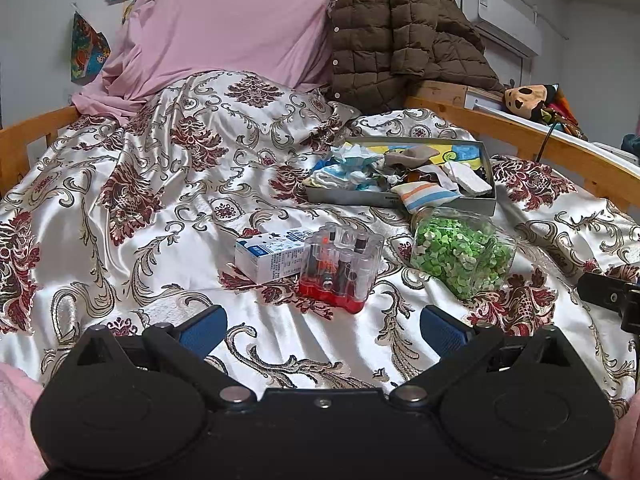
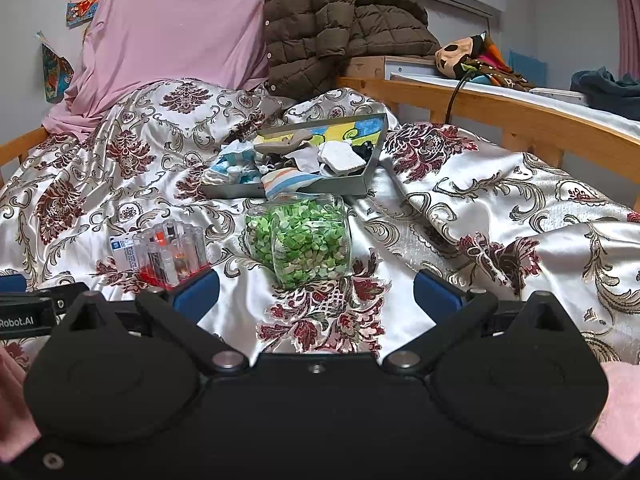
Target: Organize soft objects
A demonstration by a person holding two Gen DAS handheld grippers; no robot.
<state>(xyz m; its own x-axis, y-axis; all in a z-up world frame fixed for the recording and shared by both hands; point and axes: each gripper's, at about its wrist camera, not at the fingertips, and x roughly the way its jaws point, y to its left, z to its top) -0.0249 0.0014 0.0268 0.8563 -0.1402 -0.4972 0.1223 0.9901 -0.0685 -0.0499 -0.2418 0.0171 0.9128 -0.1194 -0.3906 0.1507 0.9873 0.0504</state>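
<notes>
Roughly: one tray [image 1: 440, 200] of socks [image 1: 424, 194], two grippers apart

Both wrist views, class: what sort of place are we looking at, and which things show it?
Most likely a bedroom: a bed with a patterned satin cover and wooden rail, a quilted brown jacket, and a wall air conditioner.

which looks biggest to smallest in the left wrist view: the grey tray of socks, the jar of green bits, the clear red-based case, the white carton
1. grey tray
2. jar of green bits
3. clear red-based case and white carton: similar, carton partly hidden, so unranked.
</notes>
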